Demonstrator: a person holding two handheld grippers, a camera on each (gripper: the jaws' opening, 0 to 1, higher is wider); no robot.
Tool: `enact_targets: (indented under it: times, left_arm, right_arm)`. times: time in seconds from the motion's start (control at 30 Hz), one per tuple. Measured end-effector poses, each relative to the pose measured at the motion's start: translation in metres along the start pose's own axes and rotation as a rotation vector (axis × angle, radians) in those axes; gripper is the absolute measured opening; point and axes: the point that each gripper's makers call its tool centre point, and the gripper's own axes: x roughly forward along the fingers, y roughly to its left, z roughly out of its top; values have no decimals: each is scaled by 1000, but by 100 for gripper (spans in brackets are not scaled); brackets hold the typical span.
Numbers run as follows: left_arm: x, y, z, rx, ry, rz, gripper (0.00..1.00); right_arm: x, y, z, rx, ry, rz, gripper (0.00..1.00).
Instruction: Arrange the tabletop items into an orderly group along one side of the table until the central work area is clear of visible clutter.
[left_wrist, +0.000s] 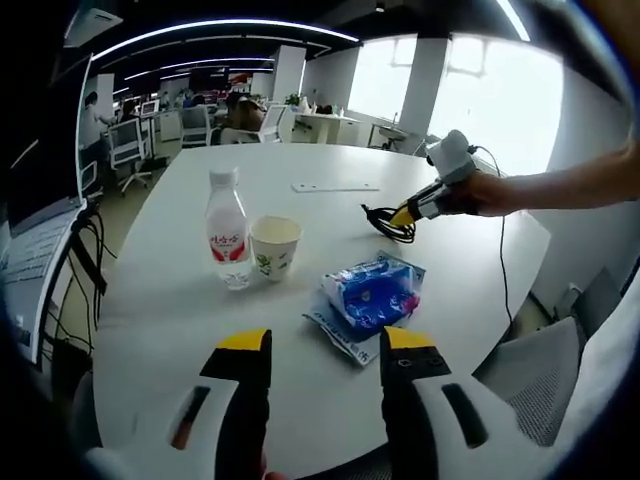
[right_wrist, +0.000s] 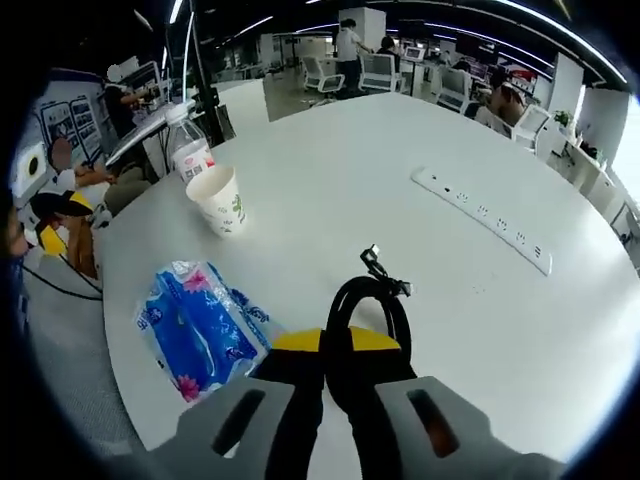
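Black coiled cable, pinched in the right gripper, may uncoil and snag; left gripper gapes near the blue tissue pack.

White round tabletop under my tools: a water bottle stands upright just beside a paper cup, a blue tissue pack lies flat nearer me, and a white power strip sits well beyond.
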Motion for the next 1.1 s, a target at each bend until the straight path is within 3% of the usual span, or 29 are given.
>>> enact_targets:
  times: [0.63,1.1]
  left_arm:
    - [5,-13,6,29,-2,-46,42]
    - [9,-17,4,28,4,-66,42]
  right_arm:
    - [-44,-5,-41,117,-31,-65,4]
    - [-78,-15,-53,137,-57,-127,4]
